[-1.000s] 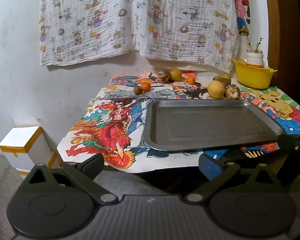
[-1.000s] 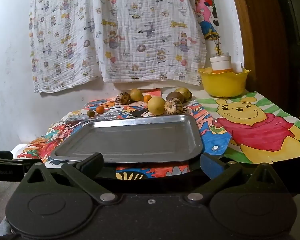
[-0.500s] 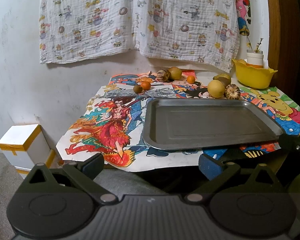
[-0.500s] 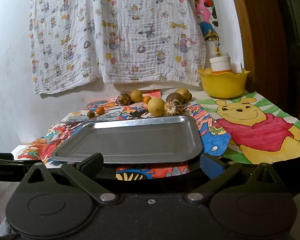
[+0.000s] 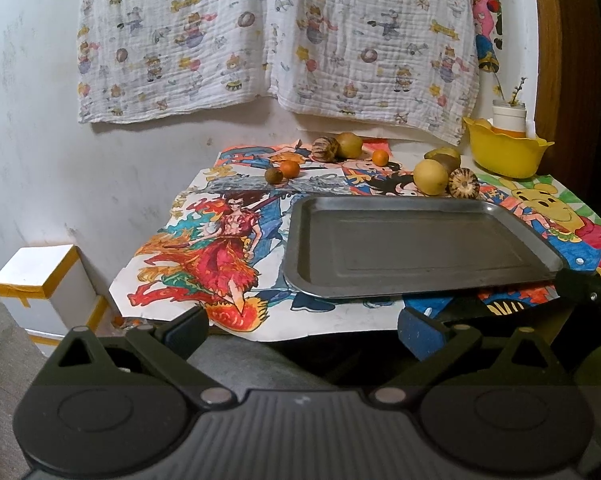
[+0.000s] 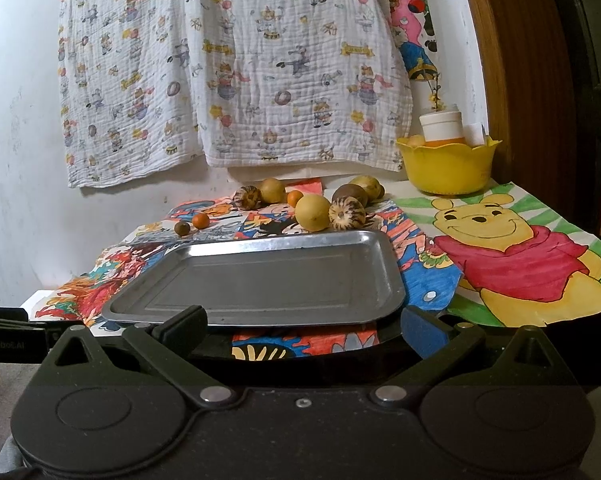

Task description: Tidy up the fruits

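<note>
- Left wrist view: my left gripper (image 5: 302,330) hangs spread and empty, short of the table edge.
- My right gripper (image 6: 302,326) is likewise spread, holding nothing.
- Beyond them the metal tray (image 6: 260,280) lies bare; the fruits (image 6: 312,212) sit behind it on the drawings.

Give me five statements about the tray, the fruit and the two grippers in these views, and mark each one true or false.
1. The metal tray has no fruit in it. True.
2. The left gripper is shut on an orange. False: its fingers stand apart with nothing between them.
3. The round yellow fruit lies on the table just behind the tray's far rim, beside a striped brown fruit. True.
4. The yellow bowl sits inside the tray. False: it stands at the table's far right corner, apart from the tray.
5. The right gripper is open and holds nothing. True.
</note>
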Motion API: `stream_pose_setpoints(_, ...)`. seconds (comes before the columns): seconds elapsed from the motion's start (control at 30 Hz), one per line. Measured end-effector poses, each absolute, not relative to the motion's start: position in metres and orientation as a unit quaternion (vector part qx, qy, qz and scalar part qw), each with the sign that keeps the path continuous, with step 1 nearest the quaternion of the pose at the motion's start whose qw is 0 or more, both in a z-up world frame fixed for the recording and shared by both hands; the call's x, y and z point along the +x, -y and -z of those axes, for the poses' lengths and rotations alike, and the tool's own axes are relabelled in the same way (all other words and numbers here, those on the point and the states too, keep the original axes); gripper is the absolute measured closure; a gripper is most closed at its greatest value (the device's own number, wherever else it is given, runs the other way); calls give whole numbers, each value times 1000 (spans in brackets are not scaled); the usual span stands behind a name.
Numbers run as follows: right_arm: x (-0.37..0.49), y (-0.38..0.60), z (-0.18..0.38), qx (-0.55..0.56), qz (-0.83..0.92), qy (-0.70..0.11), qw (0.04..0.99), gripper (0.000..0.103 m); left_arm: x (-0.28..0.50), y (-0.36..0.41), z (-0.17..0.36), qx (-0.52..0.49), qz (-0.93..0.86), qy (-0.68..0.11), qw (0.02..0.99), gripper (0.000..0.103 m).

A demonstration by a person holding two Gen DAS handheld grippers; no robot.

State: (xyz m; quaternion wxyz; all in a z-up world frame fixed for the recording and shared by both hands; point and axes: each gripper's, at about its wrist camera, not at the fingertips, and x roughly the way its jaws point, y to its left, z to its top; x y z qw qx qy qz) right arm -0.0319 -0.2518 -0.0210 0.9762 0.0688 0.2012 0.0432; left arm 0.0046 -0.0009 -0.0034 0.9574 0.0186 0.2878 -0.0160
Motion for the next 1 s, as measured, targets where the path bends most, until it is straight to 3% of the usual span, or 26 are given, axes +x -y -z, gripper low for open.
stream_pose_setpoints(1.0,-30,253,25,70,-43,-203,976,0,5,-1,5,15,15,-292,956,0)
